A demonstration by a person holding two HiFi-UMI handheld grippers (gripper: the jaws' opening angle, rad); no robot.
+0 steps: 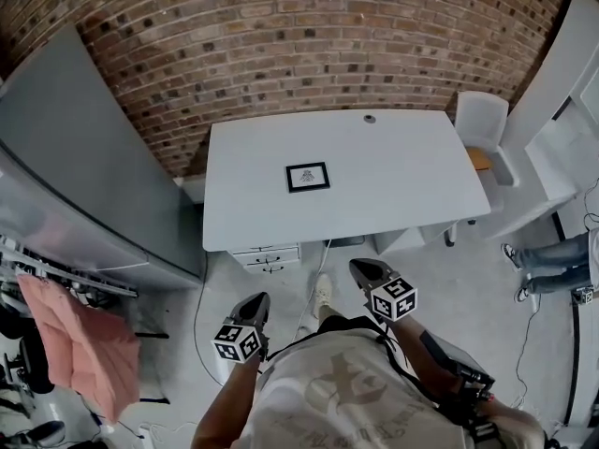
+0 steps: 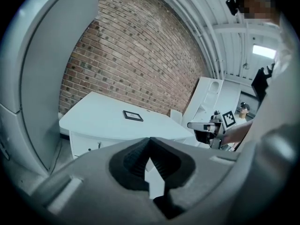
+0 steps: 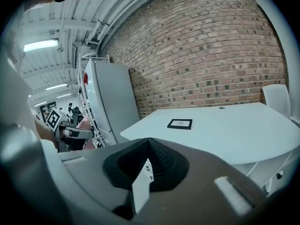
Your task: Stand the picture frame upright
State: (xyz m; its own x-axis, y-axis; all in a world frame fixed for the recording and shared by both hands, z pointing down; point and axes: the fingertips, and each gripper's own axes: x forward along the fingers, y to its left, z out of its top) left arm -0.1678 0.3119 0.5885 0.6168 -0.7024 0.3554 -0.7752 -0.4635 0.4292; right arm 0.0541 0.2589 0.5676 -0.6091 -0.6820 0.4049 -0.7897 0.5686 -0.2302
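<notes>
Both shut and empty, left gripper (image 1: 256, 300) and right gripper (image 1: 361, 268) hang well short of the white table (image 1: 412, 190). Its flat picture frame (image 1: 307, 177) looks light, stiff, perhaps glazed; best pinched by one edge.

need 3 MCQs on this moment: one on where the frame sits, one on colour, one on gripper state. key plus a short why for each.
1. Where on the white table is the picture frame?
A. standing upright at the front edge
B. lying flat near the middle
C. hanging off the right end

2. The frame's border is:
A. white
B. red
C. black

3. The left gripper and right gripper are:
A. both shut, nothing between the fingers
B. both wide open
C. both shut on the frame

Key:
1 B, the head view shows it face up, mid-table.
2 C, a dark border surrounds a white print.
3 A, each gripper view shows its fingers meeting, with the frame far off on the table.
</notes>
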